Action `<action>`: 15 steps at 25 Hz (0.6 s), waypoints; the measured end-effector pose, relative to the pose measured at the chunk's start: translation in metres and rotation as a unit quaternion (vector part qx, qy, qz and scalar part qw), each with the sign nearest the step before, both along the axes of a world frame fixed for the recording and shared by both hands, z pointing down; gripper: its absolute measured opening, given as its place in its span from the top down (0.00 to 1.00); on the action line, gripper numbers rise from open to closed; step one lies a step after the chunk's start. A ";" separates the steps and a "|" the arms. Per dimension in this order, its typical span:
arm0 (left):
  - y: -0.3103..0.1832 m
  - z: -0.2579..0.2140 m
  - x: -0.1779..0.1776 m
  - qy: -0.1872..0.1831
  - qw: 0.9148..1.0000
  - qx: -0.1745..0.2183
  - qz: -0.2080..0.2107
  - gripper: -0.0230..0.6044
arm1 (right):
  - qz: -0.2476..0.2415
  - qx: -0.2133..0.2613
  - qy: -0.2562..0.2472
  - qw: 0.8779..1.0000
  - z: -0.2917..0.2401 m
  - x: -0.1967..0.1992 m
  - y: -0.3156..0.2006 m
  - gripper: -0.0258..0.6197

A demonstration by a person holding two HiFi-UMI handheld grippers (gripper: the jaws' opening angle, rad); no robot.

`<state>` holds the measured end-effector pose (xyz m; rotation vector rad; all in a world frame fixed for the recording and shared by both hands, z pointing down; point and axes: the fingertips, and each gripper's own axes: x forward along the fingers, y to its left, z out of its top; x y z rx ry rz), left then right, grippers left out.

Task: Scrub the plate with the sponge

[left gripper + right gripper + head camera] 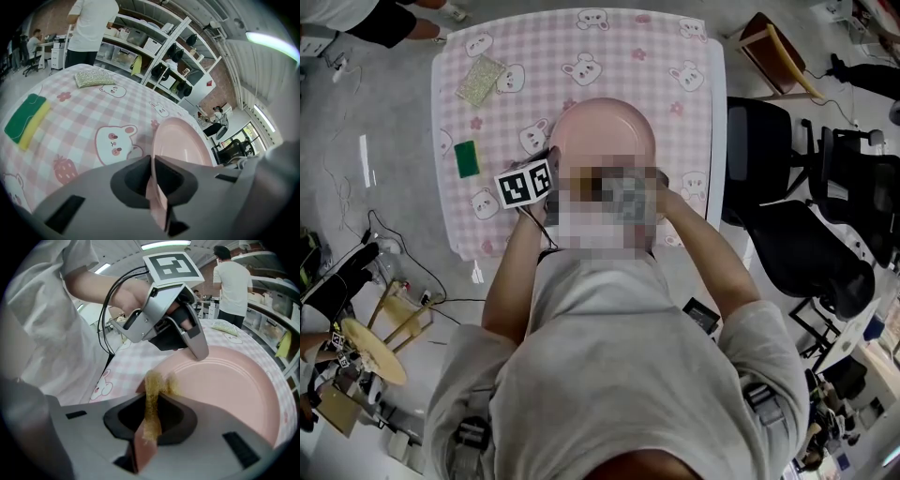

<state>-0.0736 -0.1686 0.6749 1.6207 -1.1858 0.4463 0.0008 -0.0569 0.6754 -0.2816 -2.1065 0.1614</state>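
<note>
Left gripper (153,161): jaws were clamped on rim of round pink plate (180,143).
Right gripper (152,401): jaws pinched yellow fibrous sponge (153,380), touching plate ahead.

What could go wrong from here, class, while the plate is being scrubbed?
1. The left hand-held gripper pinches the plate by its rim alone, so scrubbing pressure might twist it loose.
2. Little of the sponge sticks out past the right hand-held gripper, so the jaw tips might scrape the plate, or the sponge could pull out.
</note>
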 end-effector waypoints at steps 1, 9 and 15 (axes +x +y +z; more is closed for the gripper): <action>0.001 0.000 0.000 0.001 1.000 0.000 0.000 0.92 | -0.001 -0.005 0.004 1.000 0.000 0.003 0.002 0.86; -0.003 -0.003 0.002 -0.008 1.000 0.009 0.012 0.92 | 0.026 -0.006 -0.017 0.999 -0.009 0.011 -0.006 0.86; -0.005 -0.010 0.003 -0.018 0.999 0.019 0.026 0.92 | 0.274 0.050 -0.044 0.959 -0.030 0.034 -0.146 0.86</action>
